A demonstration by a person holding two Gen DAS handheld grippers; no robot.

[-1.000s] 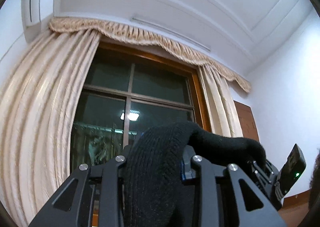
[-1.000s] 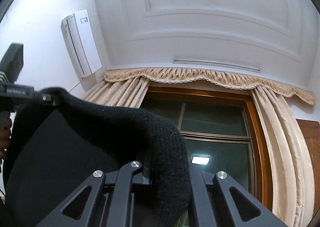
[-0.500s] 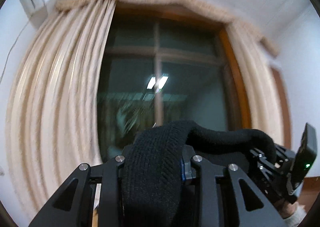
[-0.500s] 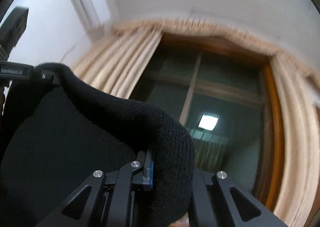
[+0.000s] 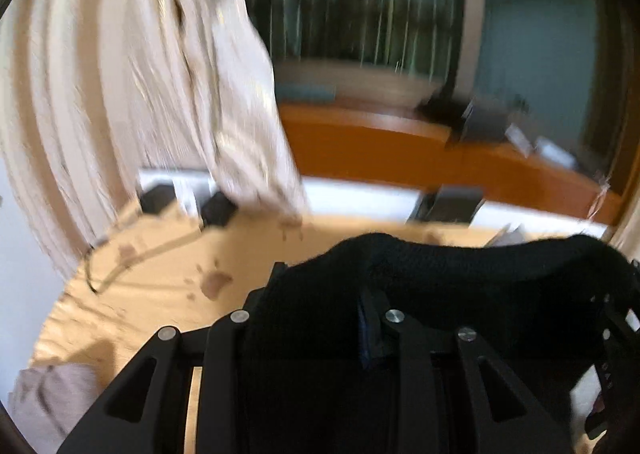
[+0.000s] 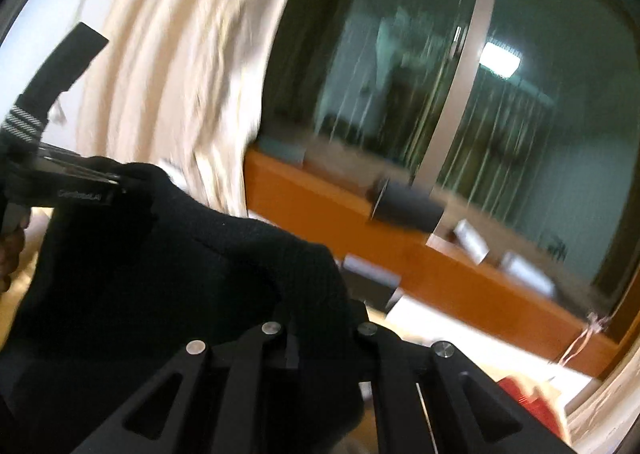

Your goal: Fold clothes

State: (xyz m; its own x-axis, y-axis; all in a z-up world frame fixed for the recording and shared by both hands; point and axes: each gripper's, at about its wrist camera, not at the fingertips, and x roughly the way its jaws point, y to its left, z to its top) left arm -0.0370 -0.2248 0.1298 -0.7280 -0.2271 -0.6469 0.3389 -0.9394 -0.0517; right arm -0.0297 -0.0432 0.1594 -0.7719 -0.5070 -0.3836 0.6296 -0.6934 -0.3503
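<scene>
both claws, black knit garment [image 5: 460, 274] lower

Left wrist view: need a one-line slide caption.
Left gripper clamped on a black knit garment stretched toward the right gripper, above an orange patterned bedsheet, beige curtain behind.

Possibly "GenRobot.AI" on left claw [image 6: 84, 194]

Black knit garment [image 5: 460, 274] — stretched taut, edge draped, held aloft, blurred.
</scene>
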